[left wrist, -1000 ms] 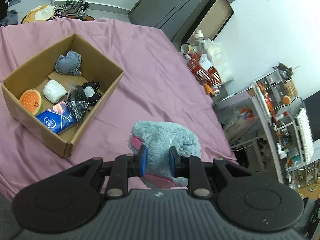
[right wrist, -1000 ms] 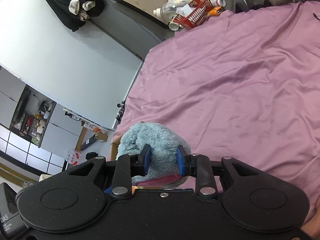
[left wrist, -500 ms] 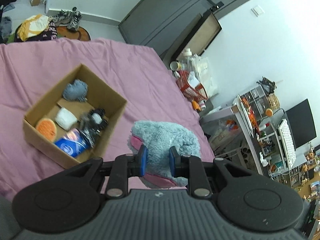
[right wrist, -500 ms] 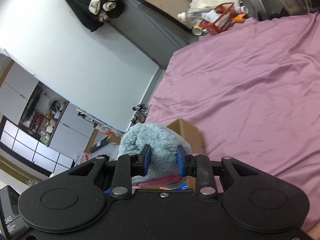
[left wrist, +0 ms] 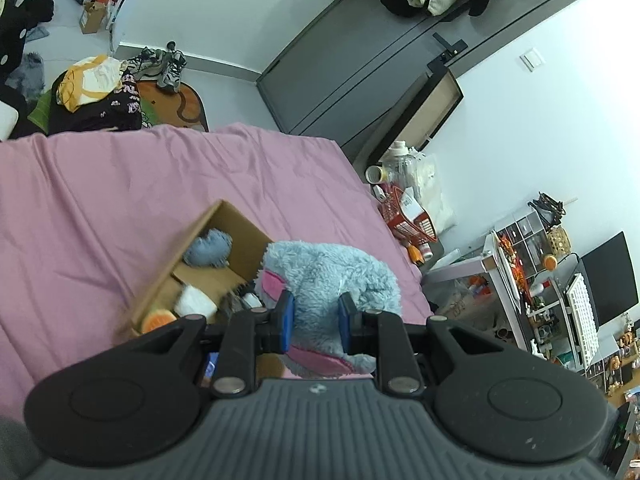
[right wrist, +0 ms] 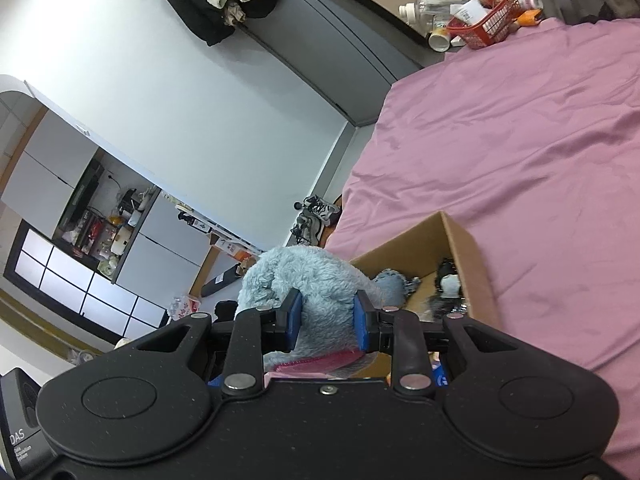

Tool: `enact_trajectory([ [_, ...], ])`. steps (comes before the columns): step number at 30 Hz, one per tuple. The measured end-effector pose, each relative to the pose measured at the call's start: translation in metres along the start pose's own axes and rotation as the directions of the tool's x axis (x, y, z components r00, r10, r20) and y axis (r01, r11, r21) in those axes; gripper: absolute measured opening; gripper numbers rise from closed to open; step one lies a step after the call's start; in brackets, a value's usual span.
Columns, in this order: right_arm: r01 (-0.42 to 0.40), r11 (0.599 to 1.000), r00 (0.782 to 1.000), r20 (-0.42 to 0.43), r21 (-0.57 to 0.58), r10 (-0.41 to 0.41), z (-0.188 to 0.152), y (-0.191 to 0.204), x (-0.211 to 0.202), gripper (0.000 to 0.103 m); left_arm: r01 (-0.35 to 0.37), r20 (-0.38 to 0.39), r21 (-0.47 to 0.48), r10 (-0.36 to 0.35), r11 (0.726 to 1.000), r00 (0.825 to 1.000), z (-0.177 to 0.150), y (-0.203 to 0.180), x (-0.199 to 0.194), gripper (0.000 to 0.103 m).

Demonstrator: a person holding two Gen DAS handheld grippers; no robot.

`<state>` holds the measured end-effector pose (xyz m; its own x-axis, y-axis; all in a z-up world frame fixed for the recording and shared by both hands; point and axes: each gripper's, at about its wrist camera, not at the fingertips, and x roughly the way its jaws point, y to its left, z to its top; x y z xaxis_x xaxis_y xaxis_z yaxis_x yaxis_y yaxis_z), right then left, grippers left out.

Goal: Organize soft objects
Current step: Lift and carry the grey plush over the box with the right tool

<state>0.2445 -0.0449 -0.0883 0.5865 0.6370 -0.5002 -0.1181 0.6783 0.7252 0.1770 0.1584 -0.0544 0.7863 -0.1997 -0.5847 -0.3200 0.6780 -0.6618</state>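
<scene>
- We see a fluffy pale-blue plush toy [left wrist: 332, 276] with pink patches along its lower edge; its pile is shaggy and it bulges out above the pads.
- Our left gripper [left wrist: 315, 322] is clamped on the plush toy, with both blue pads pressed into its sides; our right gripper [right wrist: 327, 322] grips the same plush toy [right wrist: 304, 280] the same way.
- The toy hangs in the air between both grippers, above the near end of the open cardboard box [left wrist: 224, 220] that sits on the pink bedsheet [left wrist: 120, 200].
- Inside the box lie a small grey-blue plush [left wrist: 210, 248], a white soft piece [left wrist: 194, 302] and an orange round toy [left wrist: 158, 320]; the held toy hides part of the box's inside.
- Past the bed's far edge stand a red basket [left wrist: 412, 220] with bottles, and shoes [left wrist: 164, 66] on the floor.
</scene>
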Motion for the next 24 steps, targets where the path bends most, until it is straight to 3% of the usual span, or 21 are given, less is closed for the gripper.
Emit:
enact_trajectory([
  [9,0.045,0.999,0.999,-0.004,0.023,-0.045,0.003,0.004,0.035,0.027,-0.031,-0.036,0.012,0.031,0.999,0.999,0.030,0.020,0.024,0.021],
  [24,0.136,0.983,0.991,-0.038,0.123,-0.132,0.014,-0.035,0.090,0.027,-0.081,-0.174,0.053,0.089,0.995,0.981,0.048,0.033,0.103,0.021],
])
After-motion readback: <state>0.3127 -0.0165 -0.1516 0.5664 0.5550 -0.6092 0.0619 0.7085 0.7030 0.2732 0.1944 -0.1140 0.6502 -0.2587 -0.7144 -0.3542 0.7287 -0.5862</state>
